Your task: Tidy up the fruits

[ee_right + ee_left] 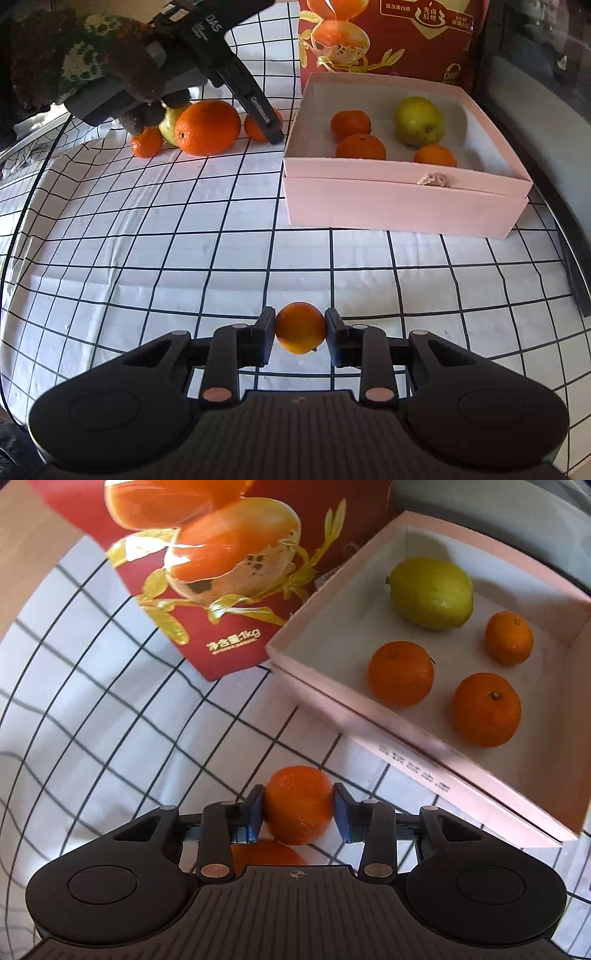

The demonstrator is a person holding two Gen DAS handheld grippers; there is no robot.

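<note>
Pink box (406, 199): stands open at the far right of the surface, with three mandarins (360, 146) and a green-yellow fruit (419, 122) lying apart inside it.
Surface: a white cloth with a black grid (147, 240).
Right gripper (300, 328): clamped on a small mandarin (300, 325), held above the near middle of the cloth.
Left gripper (299, 805): tilted down over the loose pile by the far left edge; a pile mandarin (299, 812) fills the narrow gap between its fingers. Whether the pads press on it cannot be told.
Loose pile: a large orange (207, 127), a green fruit (170, 125) and a little mandarin (147, 142), touching one another.
In the way: the gloved hand (92, 62) and the left tool's body cover part of the pile from the right camera.
Red carton (406, 37): upright behind the box, against the far edge, printed with orange-filled eggs.
</note>
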